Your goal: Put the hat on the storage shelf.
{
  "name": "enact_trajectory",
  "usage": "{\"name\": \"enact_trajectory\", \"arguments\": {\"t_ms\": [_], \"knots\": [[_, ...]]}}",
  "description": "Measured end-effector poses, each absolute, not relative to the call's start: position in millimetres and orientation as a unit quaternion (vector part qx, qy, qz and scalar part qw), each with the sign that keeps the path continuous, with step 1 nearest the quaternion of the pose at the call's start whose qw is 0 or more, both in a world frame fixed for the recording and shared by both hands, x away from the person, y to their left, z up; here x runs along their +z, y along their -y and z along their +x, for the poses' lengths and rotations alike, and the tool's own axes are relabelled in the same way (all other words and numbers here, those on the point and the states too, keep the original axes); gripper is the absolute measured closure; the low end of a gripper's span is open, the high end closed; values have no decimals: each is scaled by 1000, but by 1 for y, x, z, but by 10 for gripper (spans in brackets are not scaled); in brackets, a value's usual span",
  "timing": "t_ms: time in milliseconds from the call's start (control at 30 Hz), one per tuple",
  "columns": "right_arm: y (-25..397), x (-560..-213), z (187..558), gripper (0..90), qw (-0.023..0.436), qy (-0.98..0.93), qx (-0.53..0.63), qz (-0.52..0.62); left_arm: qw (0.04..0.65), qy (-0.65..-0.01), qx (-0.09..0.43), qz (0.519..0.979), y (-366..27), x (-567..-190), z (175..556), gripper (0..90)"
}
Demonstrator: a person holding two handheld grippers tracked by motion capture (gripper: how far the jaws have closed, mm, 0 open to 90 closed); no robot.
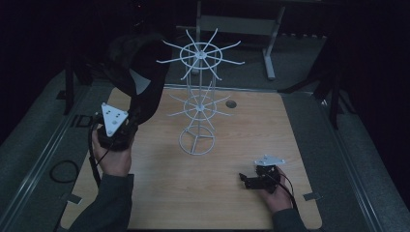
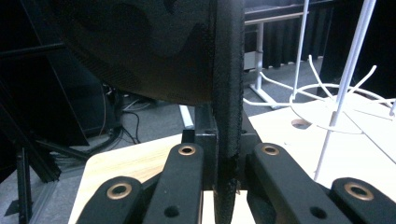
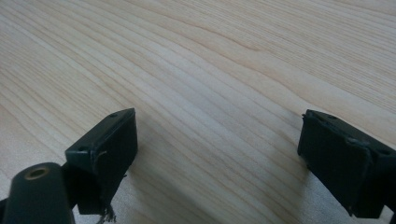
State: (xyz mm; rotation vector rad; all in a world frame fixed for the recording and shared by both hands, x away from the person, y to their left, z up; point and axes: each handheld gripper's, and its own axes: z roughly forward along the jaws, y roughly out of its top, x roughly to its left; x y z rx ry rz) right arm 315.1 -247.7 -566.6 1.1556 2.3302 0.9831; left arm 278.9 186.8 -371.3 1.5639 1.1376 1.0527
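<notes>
A black cap [image 1: 138, 58] hangs up at the left of the table, its inside label facing me. My left gripper [image 1: 134, 117] is shut on the cap's brim [image 2: 229, 84], which stands on edge between the jaws [image 2: 229, 144]. A white wire rack [image 1: 199, 104] with two rings of spoke-like hooks stands at the middle of the wooden table [image 1: 251, 130], to the right of the cap; the left gripper view has this rack [image 2: 337, 93] at its right. My right gripper [image 1: 244, 180] rests low near the front right, open [image 3: 217, 144] over bare wood.
A round grommet hole [image 1: 230, 103] lies in the tabletop behind the rack. Grey metal desk legs [image 1: 270, 53] stand beyond the table's far edge. A black cable [image 1: 63, 170] loops on the grey floor at left.
</notes>
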Motion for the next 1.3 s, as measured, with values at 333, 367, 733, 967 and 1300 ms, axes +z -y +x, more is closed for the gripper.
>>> {"name": "enact_trajectory", "arguments": {"t_ms": [333, 367, 733, 967, 1300], "knots": [[248, -567, 315, 119, 180, -824, 348, 409, 465, -439, 436, 633, -183, -379, 274, 865], [248, -567, 315, 118, 180, -824, 348, 409, 468, -434, 437, 634, -182, -381, 273, 864], [248, -567, 315, 118, 180, -824, 347, 409, 473, -402, 434, 653, -179, -398, 276, 862], [248, -567, 315, 118, 180, -824, 347, 409, 463, -385, 432, 671, -177, -404, 278, 781], [248, -567, 315, 118, 180, -825, 347, 408, 472, -390, 394, 685, -178, -405, 281, 513]]}}
